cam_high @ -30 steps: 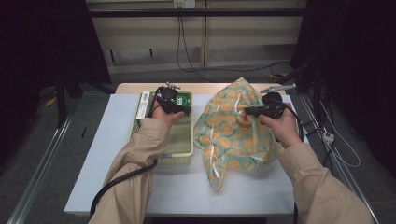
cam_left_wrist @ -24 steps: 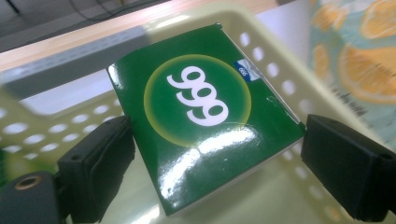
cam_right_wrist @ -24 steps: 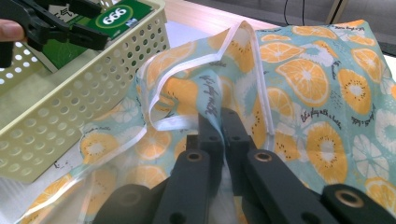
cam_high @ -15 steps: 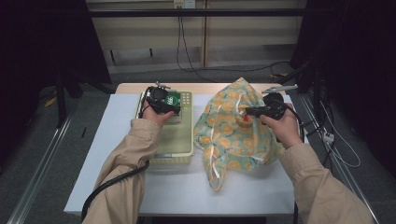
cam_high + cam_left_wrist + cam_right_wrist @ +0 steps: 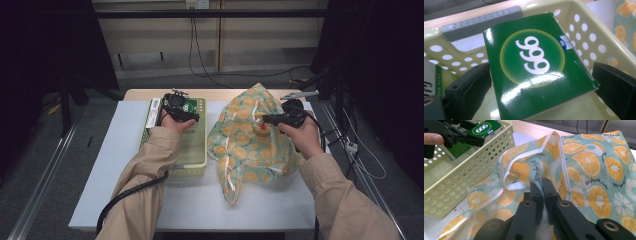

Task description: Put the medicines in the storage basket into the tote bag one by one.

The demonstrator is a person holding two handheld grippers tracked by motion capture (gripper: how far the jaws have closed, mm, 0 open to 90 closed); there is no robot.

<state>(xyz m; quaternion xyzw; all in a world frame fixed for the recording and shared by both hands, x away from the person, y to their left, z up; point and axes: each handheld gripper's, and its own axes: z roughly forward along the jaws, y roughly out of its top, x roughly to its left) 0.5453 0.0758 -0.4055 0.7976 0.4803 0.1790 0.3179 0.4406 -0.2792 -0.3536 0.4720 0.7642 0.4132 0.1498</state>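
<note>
White table (image 5: 125,165) holds a fruit-print bag (image 5: 250,145) and a cream basket (image 5: 192,150). Right gripper (image 5: 541,185) jaws are clenched on bag fabric. Left gripper (image 5: 541,82) jaws stand apart (not pressing) either side of a green box (image 5: 536,65) in the basket.

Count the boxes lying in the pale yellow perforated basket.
2 visible: a glossy green "999" cardboard box between the open left claw jaws, and a white-and-green box at the basket's left edge. Others may be hidden.
</note>
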